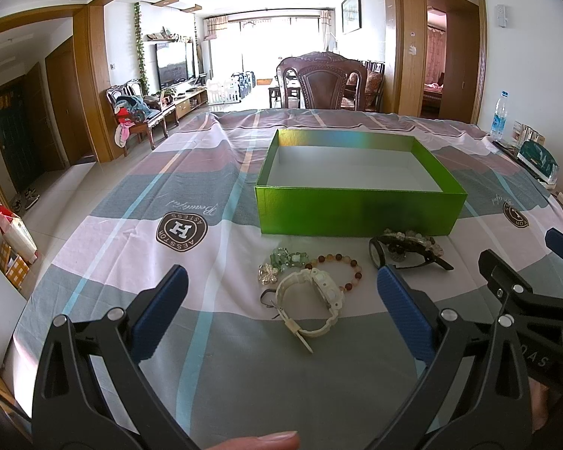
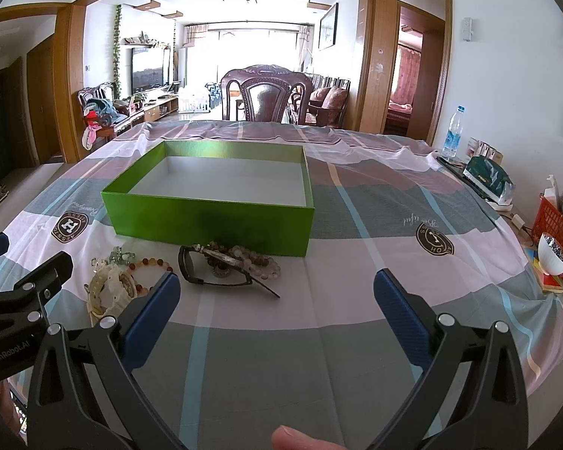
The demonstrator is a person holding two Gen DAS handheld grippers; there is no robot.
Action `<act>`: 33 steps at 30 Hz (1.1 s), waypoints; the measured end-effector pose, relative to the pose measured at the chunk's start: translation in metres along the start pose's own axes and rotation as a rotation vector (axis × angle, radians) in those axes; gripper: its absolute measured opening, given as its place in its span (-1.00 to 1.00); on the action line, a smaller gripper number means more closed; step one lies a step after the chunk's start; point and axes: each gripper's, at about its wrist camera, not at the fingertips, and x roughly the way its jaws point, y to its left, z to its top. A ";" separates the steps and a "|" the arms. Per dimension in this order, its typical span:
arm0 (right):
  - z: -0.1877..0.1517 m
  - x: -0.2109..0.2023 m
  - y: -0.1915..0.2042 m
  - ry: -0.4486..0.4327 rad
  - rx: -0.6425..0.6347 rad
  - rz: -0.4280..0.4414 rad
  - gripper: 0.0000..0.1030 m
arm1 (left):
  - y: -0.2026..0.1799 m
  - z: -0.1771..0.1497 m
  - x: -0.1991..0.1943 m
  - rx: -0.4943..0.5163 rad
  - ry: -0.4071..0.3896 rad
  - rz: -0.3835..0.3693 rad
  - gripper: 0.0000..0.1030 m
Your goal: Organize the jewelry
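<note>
Jaws of both grippers stand wide apart, clamped on nothing, their blue ribbed pads hovering above the checked cloth of the tabletop [image 2: 319, 337]. Between the pads of the left gripper [image 1: 281, 307], at 12 o'clock, lies one cream plastic watch [image 1: 311, 300], curled on its side. Touching it at 1 o'clock is one bracelet of round amber and red beads [image 1: 341, 266], and at 11 o'clock one green glassy cluster [image 1: 287, 258] beside a small sparkly piece. From the right gripper [image 2: 277, 303], at 11 o'clock, one black band [image 2: 191, 266] lies tangled with a pale, cloudy bead bracelet [image 2: 255, 257]. Beyond them sits one shiny green cardboard box [image 2: 210, 217], rectangular, open-topped, white inside.
</note>
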 end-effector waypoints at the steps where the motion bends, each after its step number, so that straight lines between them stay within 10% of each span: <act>1: 0.000 0.000 0.000 0.000 0.000 0.000 0.95 | 0.000 0.000 0.000 0.000 0.000 0.000 0.93; 33: -0.001 0.000 0.001 0.004 -0.001 -0.001 0.95 | -0.004 0.000 -0.005 -0.002 0.002 -0.002 0.93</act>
